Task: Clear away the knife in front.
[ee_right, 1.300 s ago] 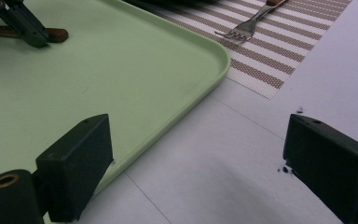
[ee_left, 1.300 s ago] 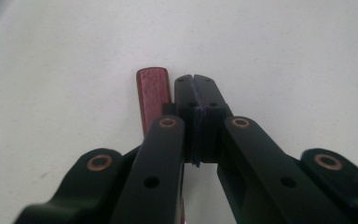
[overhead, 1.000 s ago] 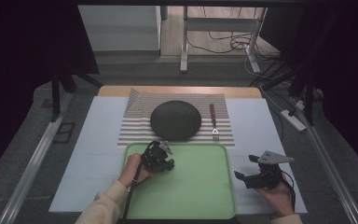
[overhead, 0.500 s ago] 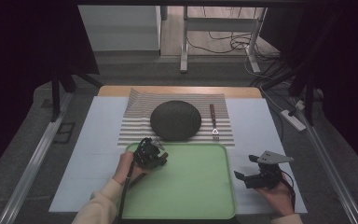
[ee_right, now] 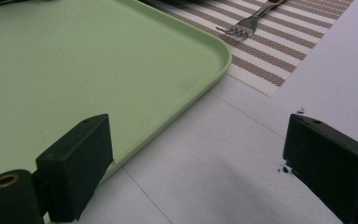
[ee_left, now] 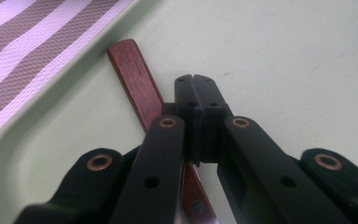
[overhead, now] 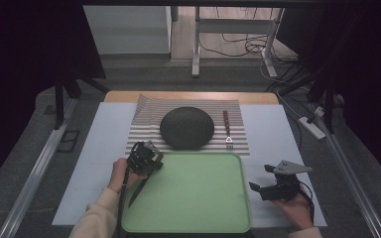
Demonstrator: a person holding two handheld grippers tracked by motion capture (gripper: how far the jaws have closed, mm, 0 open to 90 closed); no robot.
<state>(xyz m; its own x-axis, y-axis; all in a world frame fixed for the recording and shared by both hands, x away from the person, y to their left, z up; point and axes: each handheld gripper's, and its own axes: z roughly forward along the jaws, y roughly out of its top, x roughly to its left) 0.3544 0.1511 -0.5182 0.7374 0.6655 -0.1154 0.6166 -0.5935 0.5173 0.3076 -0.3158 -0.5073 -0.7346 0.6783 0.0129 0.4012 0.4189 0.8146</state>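
Knife (ee_left: 137,84) is lying at the green tray's (overhead: 238,218) left edge beneath my clenched left gripper (ee_left: 196,86), while I'm keeping the right gripper (ee_right: 196,154) released and the fork (overhead: 228,133) is waiting.

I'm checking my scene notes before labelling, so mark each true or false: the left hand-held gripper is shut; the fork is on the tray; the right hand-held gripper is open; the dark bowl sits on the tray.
1. The left hand-held gripper is shut: true, with a wooden handle beside it.
2. The fork is on the green tray: false, it lies on the striped mat.
3. The right hand-held gripper is open: true.
4. The dark bowl sits on the tray: false, on the mat.
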